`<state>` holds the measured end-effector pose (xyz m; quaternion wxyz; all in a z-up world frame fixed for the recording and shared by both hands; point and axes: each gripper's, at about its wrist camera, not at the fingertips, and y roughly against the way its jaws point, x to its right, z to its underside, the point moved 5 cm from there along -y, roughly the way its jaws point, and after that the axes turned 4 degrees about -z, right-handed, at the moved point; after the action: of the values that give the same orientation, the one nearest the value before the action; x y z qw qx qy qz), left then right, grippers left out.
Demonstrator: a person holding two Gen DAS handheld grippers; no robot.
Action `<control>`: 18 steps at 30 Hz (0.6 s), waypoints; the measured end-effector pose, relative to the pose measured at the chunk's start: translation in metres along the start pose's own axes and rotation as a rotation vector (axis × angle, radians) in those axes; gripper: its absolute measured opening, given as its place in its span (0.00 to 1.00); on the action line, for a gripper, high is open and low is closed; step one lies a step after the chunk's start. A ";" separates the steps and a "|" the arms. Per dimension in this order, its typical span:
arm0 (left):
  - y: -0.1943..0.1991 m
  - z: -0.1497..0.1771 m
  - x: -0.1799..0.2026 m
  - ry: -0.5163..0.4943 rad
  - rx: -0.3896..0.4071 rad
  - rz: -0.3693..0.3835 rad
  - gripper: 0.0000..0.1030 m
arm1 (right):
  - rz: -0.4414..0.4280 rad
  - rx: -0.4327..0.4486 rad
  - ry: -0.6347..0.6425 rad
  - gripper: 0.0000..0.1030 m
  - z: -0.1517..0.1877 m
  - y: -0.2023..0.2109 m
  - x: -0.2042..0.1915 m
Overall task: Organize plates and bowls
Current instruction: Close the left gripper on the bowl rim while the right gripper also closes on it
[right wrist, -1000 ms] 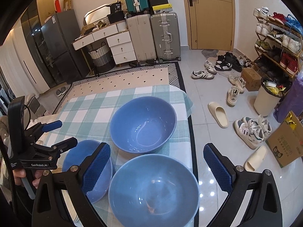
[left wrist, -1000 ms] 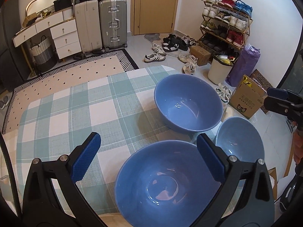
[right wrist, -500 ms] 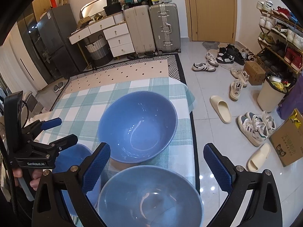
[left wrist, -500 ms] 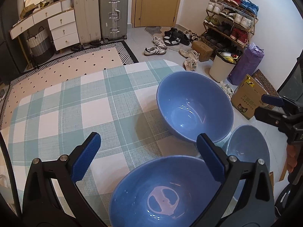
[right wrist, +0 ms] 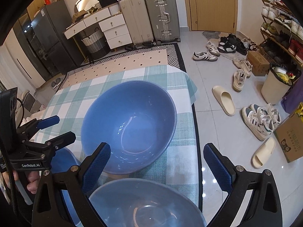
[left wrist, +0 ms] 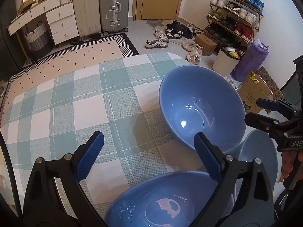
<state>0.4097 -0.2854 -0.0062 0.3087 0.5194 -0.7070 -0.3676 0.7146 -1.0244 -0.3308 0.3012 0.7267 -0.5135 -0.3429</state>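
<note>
Three blue bowls sit on the checked tablecloth (left wrist: 75,104). The far bowl (left wrist: 200,109) stands at the table's right side; it also shows in the right wrist view (right wrist: 130,124). A second bowl (left wrist: 161,202) lies just below my open left gripper (left wrist: 149,151). A paler bowl (right wrist: 147,206) lies below my open right gripper (right wrist: 159,164), and shows in the left wrist view (left wrist: 257,157). Both grippers are empty. The other gripper is seen at each view's edge.
The table's right edge (right wrist: 195,124) drops to a tiled floor with slippers (right wrist: 225,100), shoes, a white bin (left wrist: 227,62) and a cardboard box (left wrist: 259,92). Suitcases (left wrist: 111,7) and drawers stand by the far wall.
Both grippers have moved forward over the table; the far bowl looms larger and the near bowls have slid down toward the frames' bottom edges. Both stay open.
</note>
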 end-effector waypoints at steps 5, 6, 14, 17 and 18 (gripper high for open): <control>-0.013 0.000 0.004 -0.009 -0.021 0.007 0.87 | 0.001 -0.010 0.002 0.97 -0.002 -0.013 0.003; -0.015 -0.001 0.004 -0.011 -0.024 0.008 0.86 | 0.000 -0.012 0.000 0.96 -0.002 -0.015 0.004; -0.027 -0.004 0.011 -0.014 -0.045 0.029 0.67 | -0.033 -0.053 -0.013 0.68 -0.001 -0.030 0.008; -0.029 -0.004 0.015 -0.018 -0.049 0.045 0.59 | -0.038 -0.056 -0.007 0.65 0.000 -0.031 0.008; -0.030 -0.005 0.016 -0.020 -0.050 0.050 0.57 | -0.039 -0.057 -0.004 0.64 0.000 -0.031 0.007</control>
<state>0.4242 -0.3077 -0.0278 0.3237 0.4899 -0.7134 -0.3825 0.7330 -1.0222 -0.3572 0.3139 0.7269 -0.4900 -0.3647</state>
